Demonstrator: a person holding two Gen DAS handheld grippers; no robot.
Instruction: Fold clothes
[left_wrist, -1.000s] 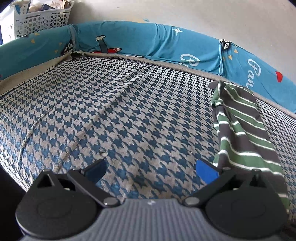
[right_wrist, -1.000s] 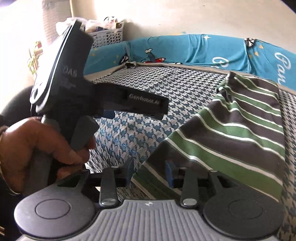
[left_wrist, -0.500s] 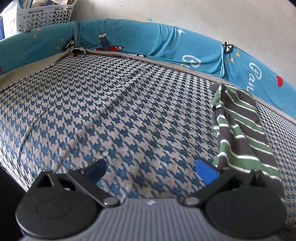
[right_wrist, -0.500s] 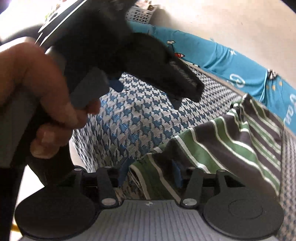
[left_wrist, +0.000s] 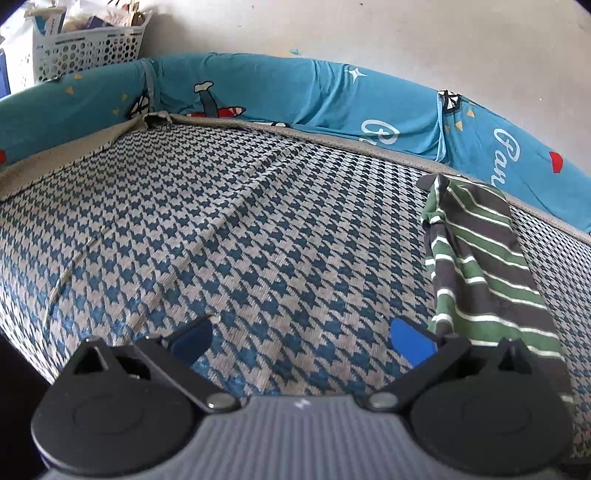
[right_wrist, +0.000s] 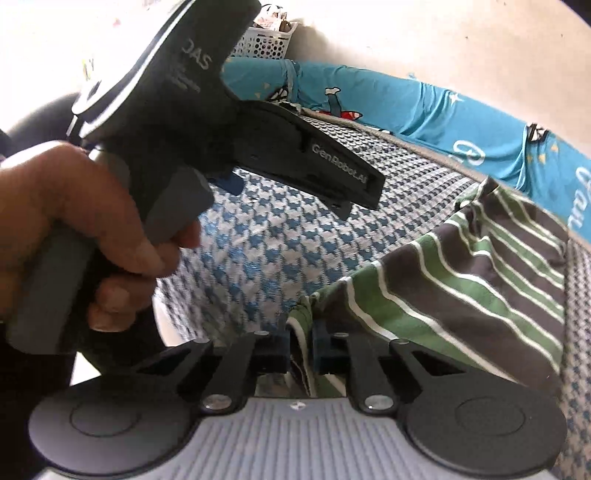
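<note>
Lengthwise, striped garment (right_wrist: 461, 280) toward the far bumper (right jaws clamping its near edge, left wide).

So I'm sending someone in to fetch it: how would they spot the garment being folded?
On the houndstooth bed cover, look to the side nearest the turquoise bumper. The only garment there is a striped shirt, grey and green with thin white lines.
</note>
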